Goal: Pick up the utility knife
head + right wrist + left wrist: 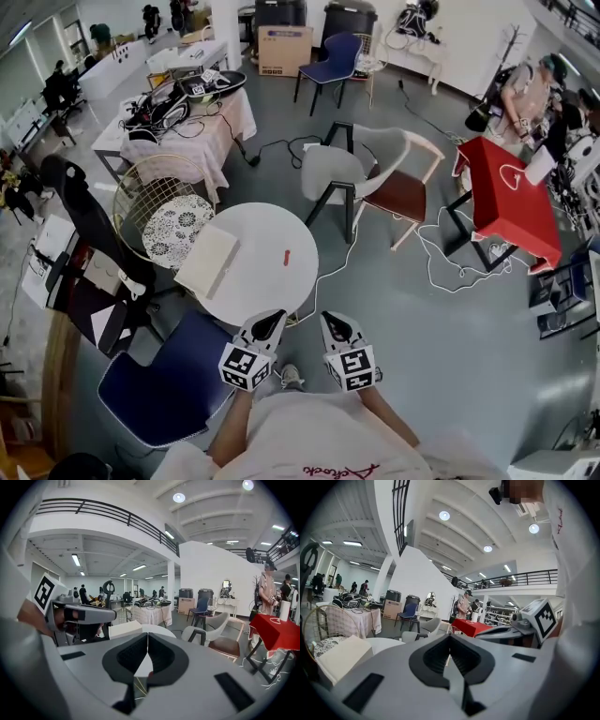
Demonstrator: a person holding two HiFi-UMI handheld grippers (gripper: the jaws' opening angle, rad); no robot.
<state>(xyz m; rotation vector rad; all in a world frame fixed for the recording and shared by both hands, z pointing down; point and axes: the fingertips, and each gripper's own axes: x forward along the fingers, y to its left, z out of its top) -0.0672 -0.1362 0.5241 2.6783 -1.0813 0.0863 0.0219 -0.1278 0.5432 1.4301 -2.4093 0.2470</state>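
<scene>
The utility knife (286, 256), small and red, lies on the right half of the round white table (262, 281). Both grippers hang side by side just short of the table's near edge and point toward it. My left gripper (270, 323) has its jaws together with nothing between them, as the left gripper view (450, 637) also shows. My right gripper (334, 324) is shut and empty too, its pads meeting at the tips (147, 637). The knife lies well ahead of both, nearer to the left gripper's line.
A flat white box (208, 261) lies on the table's left side. A blue chair (169, 384) stands at the near left and a wire chair (164, 211) beyond it. A grey chair with a brown seat (375, 183) and a red table (511, 202) stand to the right. Cables trail on the floor.
</scene>
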